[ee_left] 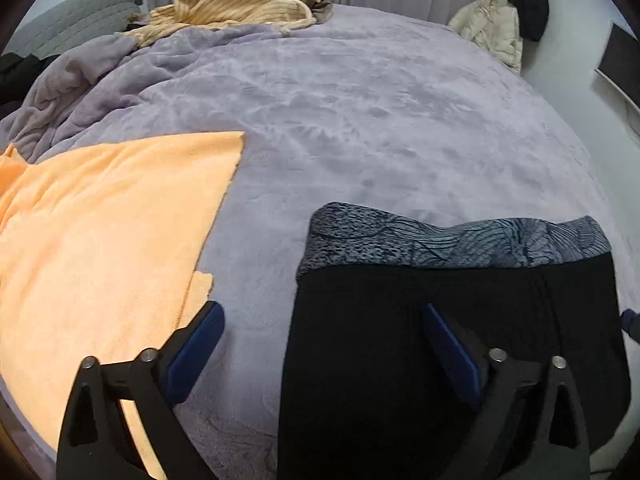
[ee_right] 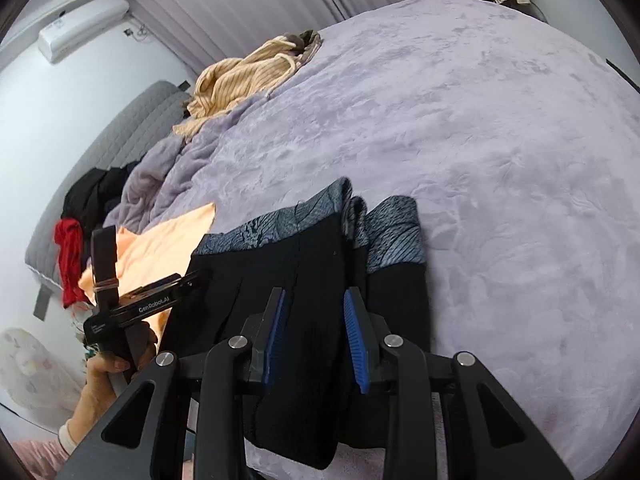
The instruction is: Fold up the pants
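The left gripper (ee_left: 320, 344) is released wide above the black pants (ee_right: 304, 280); the right gripper (ee_right: 316, 320) seems unclenched around the fabric.

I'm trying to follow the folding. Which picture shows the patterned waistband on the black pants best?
The left wrist view: the waistband lies across the frame as one flat, unbroken band above the black pants. The right wrist view shows it tilted and bunched into folds, with less of the pattern readable.
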`<action>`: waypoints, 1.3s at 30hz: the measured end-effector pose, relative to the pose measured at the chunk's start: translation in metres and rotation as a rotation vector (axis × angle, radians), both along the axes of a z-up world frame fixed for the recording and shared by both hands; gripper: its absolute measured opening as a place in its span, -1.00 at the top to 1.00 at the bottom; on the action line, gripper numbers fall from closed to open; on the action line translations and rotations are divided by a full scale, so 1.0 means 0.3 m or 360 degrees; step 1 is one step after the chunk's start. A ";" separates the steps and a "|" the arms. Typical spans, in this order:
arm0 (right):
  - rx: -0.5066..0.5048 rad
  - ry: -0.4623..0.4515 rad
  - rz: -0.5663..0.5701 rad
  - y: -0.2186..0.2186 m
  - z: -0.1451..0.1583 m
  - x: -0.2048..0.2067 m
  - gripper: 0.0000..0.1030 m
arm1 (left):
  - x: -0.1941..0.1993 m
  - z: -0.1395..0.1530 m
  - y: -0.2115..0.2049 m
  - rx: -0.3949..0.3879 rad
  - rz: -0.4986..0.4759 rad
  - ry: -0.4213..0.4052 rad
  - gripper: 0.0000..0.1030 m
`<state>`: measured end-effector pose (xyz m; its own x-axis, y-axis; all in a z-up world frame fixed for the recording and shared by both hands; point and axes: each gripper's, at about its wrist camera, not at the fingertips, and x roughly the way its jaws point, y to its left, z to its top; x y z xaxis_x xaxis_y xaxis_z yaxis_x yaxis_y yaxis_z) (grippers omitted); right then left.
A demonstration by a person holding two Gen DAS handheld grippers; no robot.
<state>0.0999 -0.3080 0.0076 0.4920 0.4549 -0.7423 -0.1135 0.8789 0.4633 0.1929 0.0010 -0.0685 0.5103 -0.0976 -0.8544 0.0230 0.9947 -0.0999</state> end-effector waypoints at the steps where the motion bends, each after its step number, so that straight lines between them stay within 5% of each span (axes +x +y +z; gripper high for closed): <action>1: -0.0067 0.0011 -0.0010 0.021 -0.027 0.000 0.36 | -0.003 0.002 0.018 -0.0040 0.0014 0.0004 -1.00; 4: -0.0058 0.0022 -0.0044 0.034 -0.094 0.014 0.36 | -0.027 0.048 0.053 -0.0125 0.0028 0.0027 -1.00; 11: -0.0005 0.0023 -0.0092 0.009 -0.101 0.029 0.37 | -0.127 0.153 0.010 0.0040 -0.0045 -0.0085 -1.00; 20: -0.0037 0.0029 -0.0063 0.001 -0.072 -0.033 0.27 | -0.294 0.249 -0.072 -0.0016 -0.0146 -0.0259 -1.00; 27: -0.0105 -0.0008 -0.0084 -0.007 -0.009 -0.104 -0.23 | -0.360 0.275 -0.079 -0.0137 -0.0092 -0.0228 -1.00; 35: -0.0332 -0.0092 -0.0099 0.010 0.057 -0.175 -0.74 | -0.389 0.247 -0.103 -0.0008 -0.0040 -0.0154 -1.00; 36: -0.0395 -0.0101 -0.0106 0.016 0.061 -0.179 -0.93 | -0.393 0.246 -0.107 0.0011 -0.0038 -0.0155 -1.00; 39: -0.0539 -0.0126 -0.0099 0.040 0.072 -0.197 -0.99 | -0.405 0.247 -0.120 0.0072 -0.0044 -0.0149 -1.00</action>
